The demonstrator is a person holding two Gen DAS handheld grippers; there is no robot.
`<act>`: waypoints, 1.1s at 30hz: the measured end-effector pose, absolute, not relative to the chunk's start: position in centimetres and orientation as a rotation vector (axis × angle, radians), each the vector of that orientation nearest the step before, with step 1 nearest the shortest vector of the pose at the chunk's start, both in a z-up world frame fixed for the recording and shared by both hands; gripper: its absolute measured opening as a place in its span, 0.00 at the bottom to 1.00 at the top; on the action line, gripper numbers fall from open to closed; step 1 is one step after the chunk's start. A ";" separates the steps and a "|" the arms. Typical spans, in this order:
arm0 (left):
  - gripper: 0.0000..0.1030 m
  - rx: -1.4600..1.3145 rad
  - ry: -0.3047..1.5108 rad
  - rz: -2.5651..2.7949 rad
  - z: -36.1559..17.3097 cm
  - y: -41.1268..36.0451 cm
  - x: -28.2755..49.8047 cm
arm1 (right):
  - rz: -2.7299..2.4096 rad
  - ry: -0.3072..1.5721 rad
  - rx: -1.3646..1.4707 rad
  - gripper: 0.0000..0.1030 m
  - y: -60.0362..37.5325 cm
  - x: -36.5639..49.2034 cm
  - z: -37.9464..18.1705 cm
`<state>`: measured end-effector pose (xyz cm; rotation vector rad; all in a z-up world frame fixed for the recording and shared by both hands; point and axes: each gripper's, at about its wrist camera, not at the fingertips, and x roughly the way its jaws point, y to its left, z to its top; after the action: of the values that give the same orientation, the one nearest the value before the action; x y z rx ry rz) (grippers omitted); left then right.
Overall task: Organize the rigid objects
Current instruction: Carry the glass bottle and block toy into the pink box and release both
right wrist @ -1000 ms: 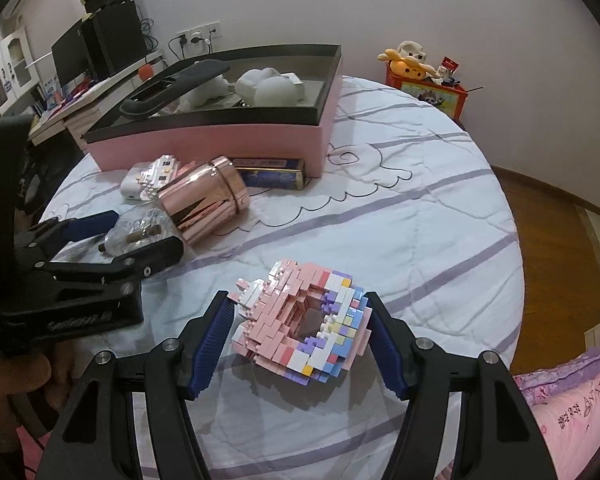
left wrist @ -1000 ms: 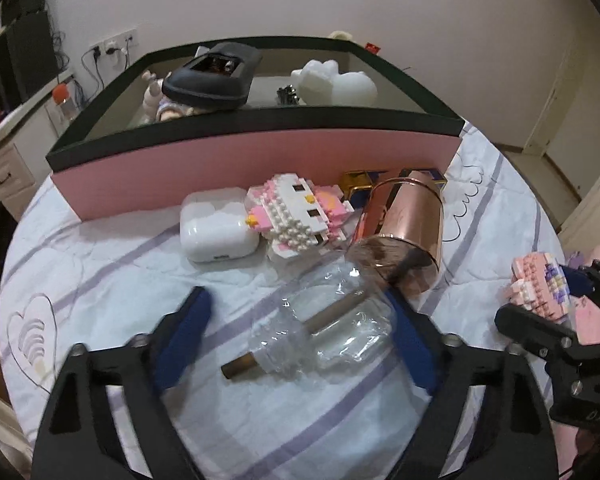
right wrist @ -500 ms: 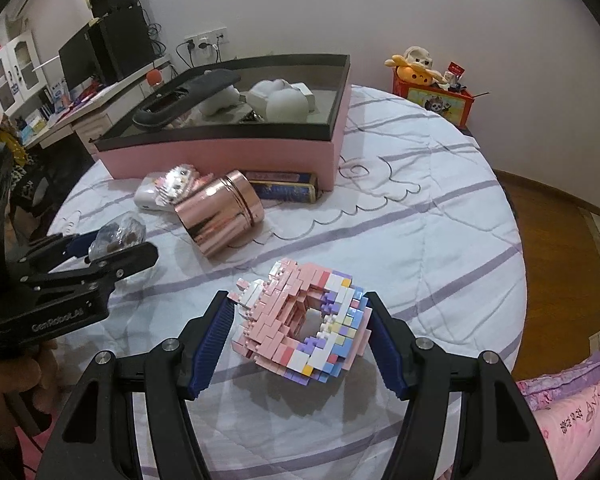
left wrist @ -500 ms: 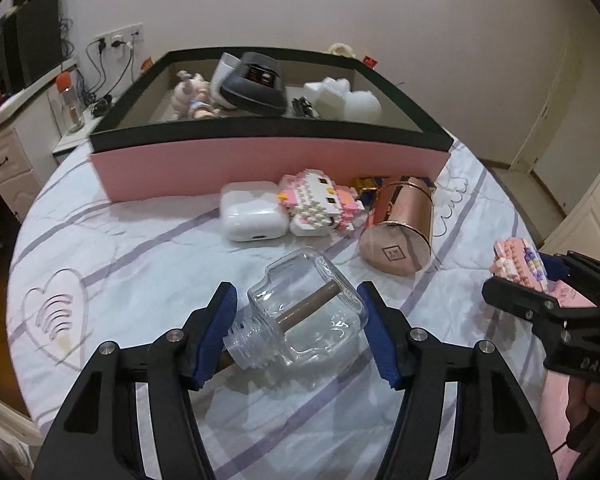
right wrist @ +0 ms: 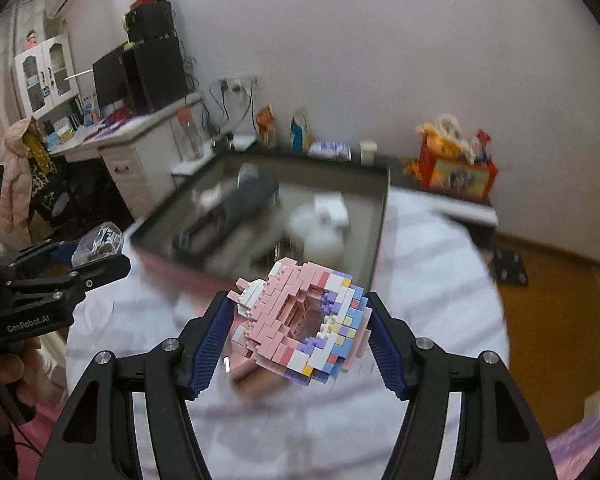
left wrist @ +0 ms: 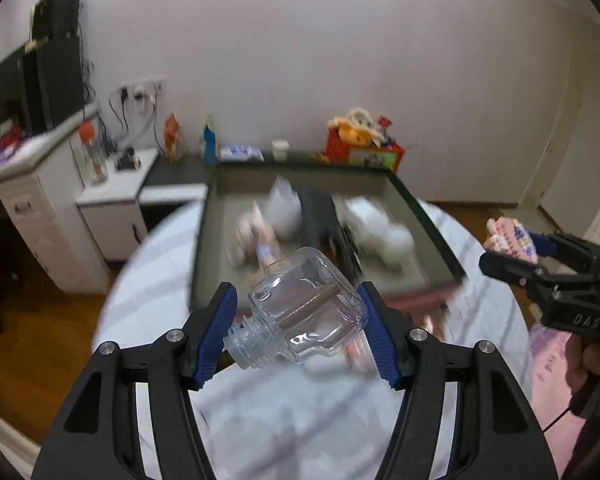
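Both grippers have lifted off the table since a second ago, each carrying its object; the left one's pads also closed in on the bottle, which lay loose between them then

Left gripper [left wrist: 298,330]: clear glass bottle [left wrist: 302,314] sits crosswise between the blue pads, threaded neck toward the left pad, base against the right pad, a brown stick inside it. Jaws partly closed and clamped on it, bottle off the table

Right gripper [right wrist: 300,334]: pink brick-built ring [right wrist: 304,328], with white, purple and blue blocks on one side, wedged between the pads, tilted, hole facing the camera. Jaws about half open, gripping it on both flanks, clear of the cloth

Right gripper also shows at the right edge of the left view, a hand under it

Ahead of both: pink box with dark rim [left wrist: 426,224], blurred, holding a dark object, white shapes and a small figure. Box stands on a round table under a white cloth with purple stripes [right wrist: 440,280]. Background blurred: white desk with monitors to the left, orange toy box by the wall, wood floor
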<state>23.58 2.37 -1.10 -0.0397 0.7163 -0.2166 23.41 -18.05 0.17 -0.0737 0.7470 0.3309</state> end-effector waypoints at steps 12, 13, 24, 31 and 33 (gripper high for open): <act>0.61 -0.040 0.769 -0.217 -1.6 2.3 38.4 | 0.369 0.845 -0.054 0.65 -15.2 38.2 -0.1; 0.61 -0.041 0.787 -0.216 -2.2 2.2 39.8 | 0.364 0.870 -0.051 0.65 -15.2 39.5 -1.0; 0.61 0.001 0.904 -0.227 -6.2 0.7 46.1 | 0.335 1.013 -0.057 0.65 -15.2 45.2 -6.0; 0.80 0.032 0.926 -0.182 -6.8 0.4 46.3 | 0.326 1.053 -0.051 0.70 -15.4 45.7 -7.2; 0.88 0.036 0.925 -0.175 -6.6 0.4 46.1 | 0.318 1.040 -0.044 0.79 -15.6 45.5 -6.9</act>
<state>46.10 0.43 -6.57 0.0360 0.9254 -0.1746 45.46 -15.56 -6.86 -0.0440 1.0398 0.3179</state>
